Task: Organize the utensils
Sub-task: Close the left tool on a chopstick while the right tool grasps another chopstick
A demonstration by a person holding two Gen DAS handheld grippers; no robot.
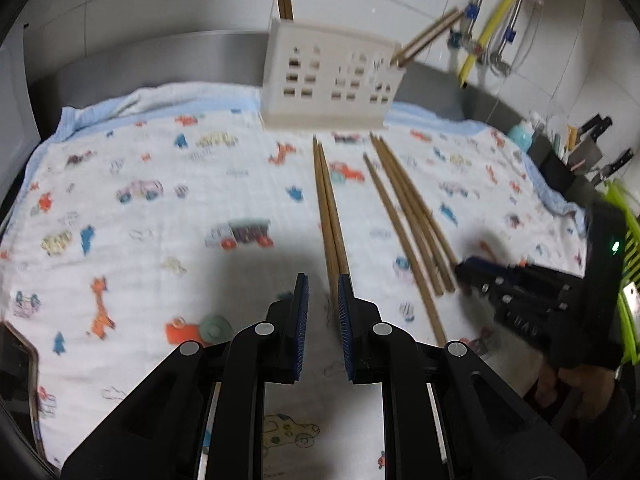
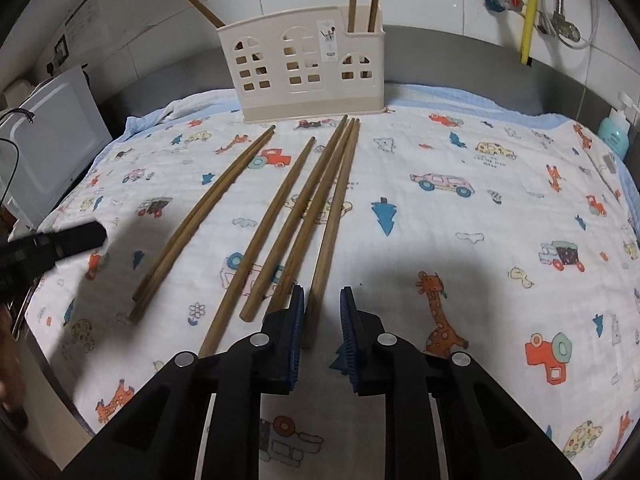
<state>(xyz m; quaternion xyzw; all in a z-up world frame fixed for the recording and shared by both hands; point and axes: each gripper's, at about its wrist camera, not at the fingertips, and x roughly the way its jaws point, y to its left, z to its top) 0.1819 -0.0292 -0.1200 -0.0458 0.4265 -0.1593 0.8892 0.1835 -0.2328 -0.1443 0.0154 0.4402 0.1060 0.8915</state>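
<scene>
A cream house-shaped holder [image 1: 332, 76] [image 2: 308, 68] stands at the back of the printed cloth [image 2: 440, 240], with a few wooden chopsticks upright in it. Several more chopsticks lie on the cloth. My left gripper [image 1: 323, 284] hangs over the near end of a chopstick pair [image 1: 326, 200]; its jaws stand a narrow gap apart and do not press on the pair. In the right wrist view it shows as a dark tip [image 2: 96, 236] left of that pair [image 2: 200, 216]. My right gripper [image 2: 322, 296] [image 1: 466, 270] straddles the near end of the rightmost chopstick [image 2: 334, 208], with cloth showing beside it.
A knife block [image 1: 576, 160] and a green rack [image 1: 628, 240] stand off the cloth's right edge, with a teal bottle [image 2: 614, 136] behind. A white appliance [image 2: 52, 140] sits to the left. Pipes and a yellow hose [image 2: 530, 8] run down the tiled wall.
</scene>
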